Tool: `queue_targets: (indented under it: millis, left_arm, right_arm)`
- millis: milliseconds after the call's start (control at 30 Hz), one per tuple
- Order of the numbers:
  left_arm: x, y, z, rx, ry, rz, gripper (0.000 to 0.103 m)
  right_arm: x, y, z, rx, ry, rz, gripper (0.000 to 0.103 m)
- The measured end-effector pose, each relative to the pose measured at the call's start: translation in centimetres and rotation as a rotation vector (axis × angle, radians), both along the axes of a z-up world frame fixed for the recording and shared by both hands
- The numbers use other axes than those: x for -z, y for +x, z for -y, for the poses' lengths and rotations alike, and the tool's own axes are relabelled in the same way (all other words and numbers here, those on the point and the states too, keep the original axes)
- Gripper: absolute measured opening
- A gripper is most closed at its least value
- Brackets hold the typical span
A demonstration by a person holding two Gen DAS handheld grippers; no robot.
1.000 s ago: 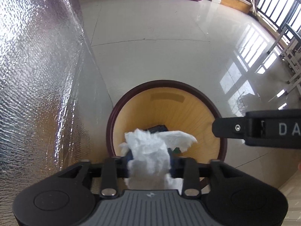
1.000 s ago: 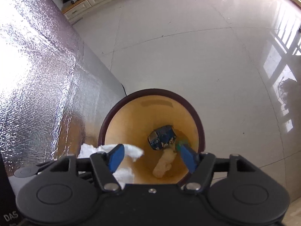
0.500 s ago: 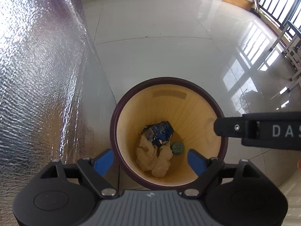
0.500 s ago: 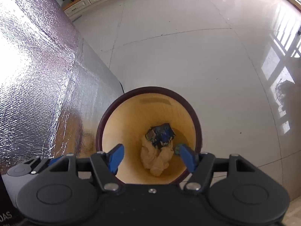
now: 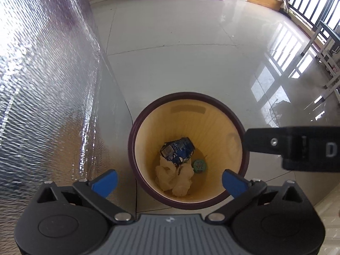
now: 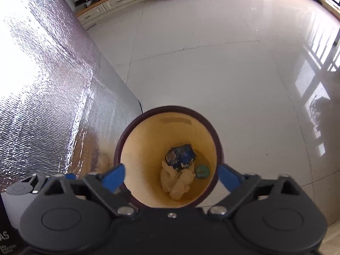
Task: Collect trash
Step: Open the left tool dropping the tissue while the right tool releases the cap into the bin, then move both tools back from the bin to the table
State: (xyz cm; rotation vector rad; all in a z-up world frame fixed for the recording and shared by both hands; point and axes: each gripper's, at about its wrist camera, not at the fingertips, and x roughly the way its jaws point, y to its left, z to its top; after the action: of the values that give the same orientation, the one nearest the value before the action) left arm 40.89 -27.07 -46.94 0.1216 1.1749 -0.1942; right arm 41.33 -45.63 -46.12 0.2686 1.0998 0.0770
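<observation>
Glossy white floor tiles (image 5: 191, 68) fill the room, with a silver foil sheet (image 5: 42, 85) at nine o'clock. Below both grippers stands the bin (image 5: 136, 170), holding crumpled tissue (image 5: 174, 178), a blue wrapper (image 5: 178, 150) at twelve o'clock of it, and a green cap (image 5: 199, 166) at three. The left gripper (image 5: 169, 180) and the right gripper (image 6: 171, 175) have just been opening; both gape wide with nothing between their jaws.

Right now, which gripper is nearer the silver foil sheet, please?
Left. The left gripper hangs beside the silver foil sheet; the right gripper is beyond it, farther away.
</observation>
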Motion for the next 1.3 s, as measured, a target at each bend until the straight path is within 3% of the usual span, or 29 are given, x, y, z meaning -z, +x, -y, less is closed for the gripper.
queue_targets:
  millis: [233,500,1033,1300]
  left_arm:
    - [-4.4,-1.9,-0.2,-0.038,-0.025,0.011,0.103]
    - [-13.2,-6.8,-0.2,-0.060,-0.082,0.083,0.103]
    - [-36.9,-17.3,-3.0,0.042,-0.226,0.390,0.103]
    - [-44.8,-22.5,-9.5,0.005,-0.236,0.534,0.103]
  right_arm:
    - [-4.6,-2.9,1.0,-0.005,-0.070,0.045,0.103]
    - [-12.4,-8.0,1.7,-0.002,-0.137,0.140,0.103]
    - [-32.2,-20.6,1.6,0.117,-0.192,0.441,0.103]
    - [-39.7,-25.3,-1.8,0.107,-0.185,0.585,0.103]
